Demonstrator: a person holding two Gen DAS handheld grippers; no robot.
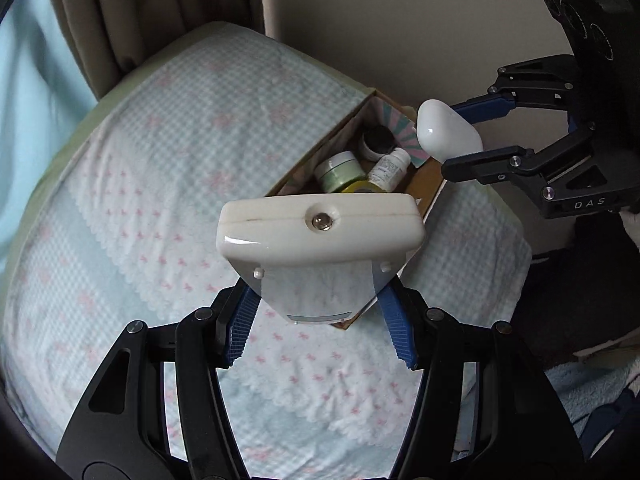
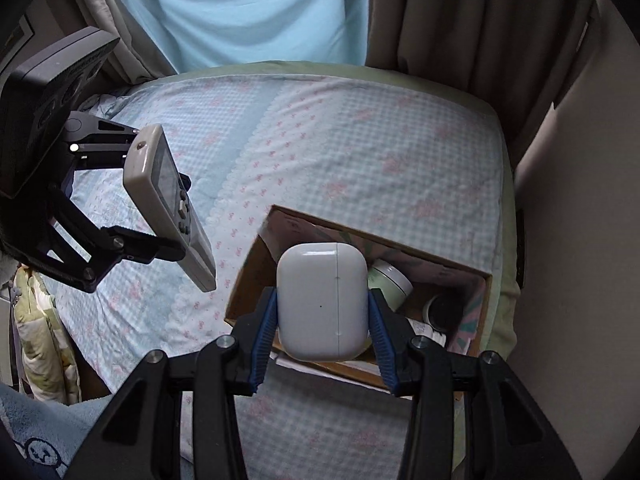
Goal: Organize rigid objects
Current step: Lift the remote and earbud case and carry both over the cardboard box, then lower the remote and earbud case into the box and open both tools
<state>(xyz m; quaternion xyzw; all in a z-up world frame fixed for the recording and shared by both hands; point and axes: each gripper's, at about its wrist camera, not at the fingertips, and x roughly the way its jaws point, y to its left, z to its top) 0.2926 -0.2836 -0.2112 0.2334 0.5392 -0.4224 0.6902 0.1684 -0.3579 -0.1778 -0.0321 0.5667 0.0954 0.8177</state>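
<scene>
My left gripper (image 1: 320,292) is shut on a cream remote control (image 1: 320,232), held above the bed near the box's near end; it also shows in the right wrist view (image 2: 168,200). My right gripper (image 2: 322,320) is shut on a white earbud case (image 2: 322,300), held over the open cardboard box (image 2: 256,264); the case also shows in the left wrist view (image 1: 446,132). In the box (image 1: 324,140) lie a green jar (image 1: 340,170), a dark-lidded jar (image 1: 376,142), a small white bottle (image 1: 388,168) and a yellow item (image 1: 360,188).
The box sits on a bed with a checked blue and pink cover (image 1: 160,200), near the wall (image 1: 380,20). Beige curtains (image 1: 140,8) hang behind the bed. Bedding and fabric lie at the bedside (image 2: 44,328).
</scene>
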